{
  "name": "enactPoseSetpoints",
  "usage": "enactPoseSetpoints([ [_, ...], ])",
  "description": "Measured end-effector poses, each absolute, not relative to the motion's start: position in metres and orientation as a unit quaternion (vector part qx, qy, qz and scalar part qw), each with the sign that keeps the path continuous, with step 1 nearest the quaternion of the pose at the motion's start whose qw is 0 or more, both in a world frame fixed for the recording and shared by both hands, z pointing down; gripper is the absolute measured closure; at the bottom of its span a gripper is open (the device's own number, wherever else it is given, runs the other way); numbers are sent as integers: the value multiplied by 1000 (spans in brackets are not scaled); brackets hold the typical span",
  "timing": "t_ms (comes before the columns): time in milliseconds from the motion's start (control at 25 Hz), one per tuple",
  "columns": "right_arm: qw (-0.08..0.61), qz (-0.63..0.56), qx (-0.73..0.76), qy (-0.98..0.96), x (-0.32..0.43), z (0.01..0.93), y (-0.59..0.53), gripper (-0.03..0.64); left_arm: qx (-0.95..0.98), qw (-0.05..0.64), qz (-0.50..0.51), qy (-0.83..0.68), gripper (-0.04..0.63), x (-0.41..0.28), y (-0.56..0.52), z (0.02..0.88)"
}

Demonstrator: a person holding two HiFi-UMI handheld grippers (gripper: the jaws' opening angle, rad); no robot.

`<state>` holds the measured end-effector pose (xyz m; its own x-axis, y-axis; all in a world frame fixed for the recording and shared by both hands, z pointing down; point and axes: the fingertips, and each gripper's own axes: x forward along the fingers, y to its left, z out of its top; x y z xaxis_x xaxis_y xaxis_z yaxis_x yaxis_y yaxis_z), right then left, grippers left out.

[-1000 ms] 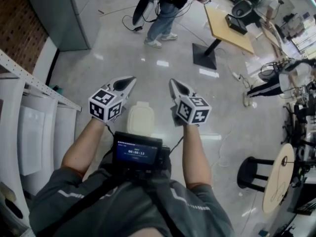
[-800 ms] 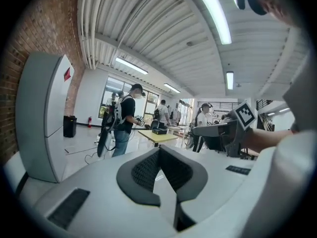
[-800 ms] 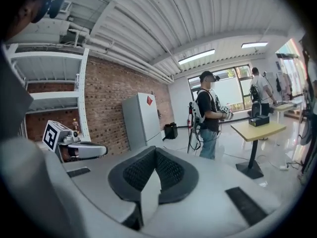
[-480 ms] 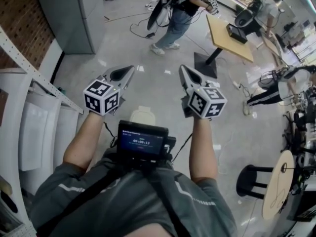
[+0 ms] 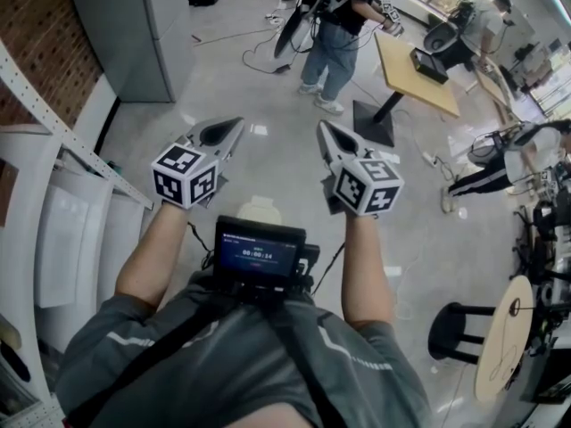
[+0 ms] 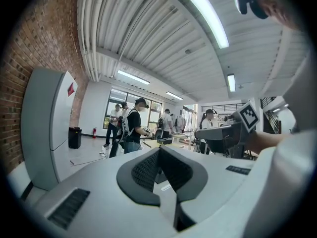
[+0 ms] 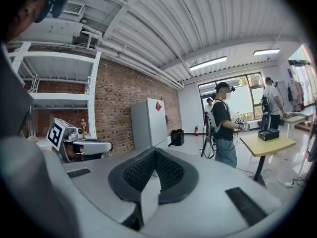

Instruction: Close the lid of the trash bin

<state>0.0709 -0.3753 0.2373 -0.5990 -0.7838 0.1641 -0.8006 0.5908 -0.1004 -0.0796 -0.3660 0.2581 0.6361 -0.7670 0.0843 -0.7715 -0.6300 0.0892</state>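
Note:
The trash bin [image 5: 258, 210] is a cream rounded top on the floor between my forearms. The chest-mounted screen [image 5: 260, 252] hides most of it, so I cannot tell how its lid stands. My left gripper [image 5: 234, 125] is held above and left of the bin, and my right gripper [image 5: 323, 127] above and right of it. Both point away from me over bare floor. In the left gripper view the left gripper [image 6: 158, 150] has its dark pads meeting at the tip with nothing between them. The right gripper [image 7: 155, 150] looks the same in its own view.
A white shelving rack [image 5: 53, 150] runs along the left, with a grey cabinet [image 5: 116, 25] behind it. A person [image 5: 343, 25] stands at the back beside a wooden table [image 5: 415, 56]. A black stool [image 5: 455, 319] and a round table [image 5: 500, 328] are at the right. Cables lie on the far floor.
Both grippers have risen and spread slightly since a second ago. The bin has slid further under the chest screen in view. The person at the back has stepped to the right.

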Motion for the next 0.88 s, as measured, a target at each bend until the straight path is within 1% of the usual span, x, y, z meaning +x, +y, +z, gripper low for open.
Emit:
enactPoseSetpoints([
  [600, 47, 85, 442, -892, 64, 241, -372, 609, 902, 77, 19, -425, 600, -77, -366, 269],
  [880, 43, 76, 442, -893, 62, 245, -372, 609, 905, 73, 15, -420, 600, -73, -367, 275],
])
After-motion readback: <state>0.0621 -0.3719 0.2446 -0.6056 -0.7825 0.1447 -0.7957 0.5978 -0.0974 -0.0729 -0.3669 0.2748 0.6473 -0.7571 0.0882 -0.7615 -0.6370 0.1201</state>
